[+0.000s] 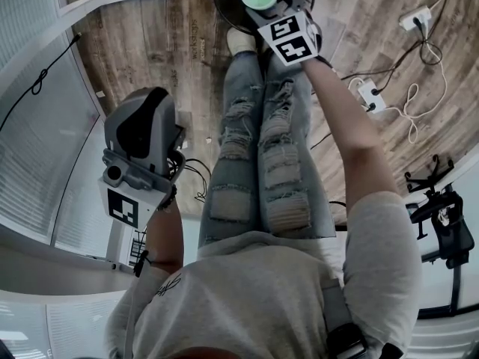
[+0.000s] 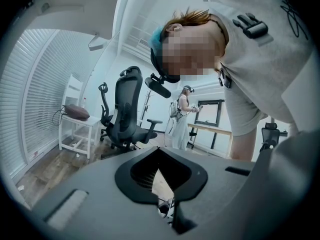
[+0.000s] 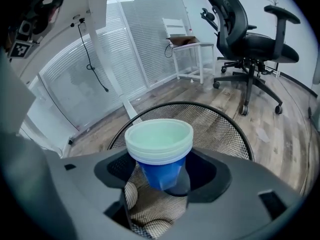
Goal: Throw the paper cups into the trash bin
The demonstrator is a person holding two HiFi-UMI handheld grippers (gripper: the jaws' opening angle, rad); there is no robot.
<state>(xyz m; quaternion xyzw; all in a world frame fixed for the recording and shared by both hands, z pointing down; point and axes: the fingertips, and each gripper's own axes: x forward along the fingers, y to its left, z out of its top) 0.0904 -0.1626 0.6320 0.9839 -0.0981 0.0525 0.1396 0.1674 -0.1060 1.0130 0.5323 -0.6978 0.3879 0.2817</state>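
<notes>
Stacked blue paper cups (image 3: 159, 144) clamped in right gripper (image 3: 161, 181), over black mesh trash bin (image 3: 220, 126), left gripper (image 2: 169, 209) closed, empty

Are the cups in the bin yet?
Not yet. The right gripper holds the stacked paper cups just above the mesh trash bin; letting go is what's left. Pale things already lie in the bin, unclear what. The left gripper is empty.

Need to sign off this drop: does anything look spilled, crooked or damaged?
Nothing much stands out. The right gripper holds the stacked paper cups upright above the mesh trash bin, and nothing has spilled. Only their blue outer wall looks slightly creased where it is squeezed.
</notes>
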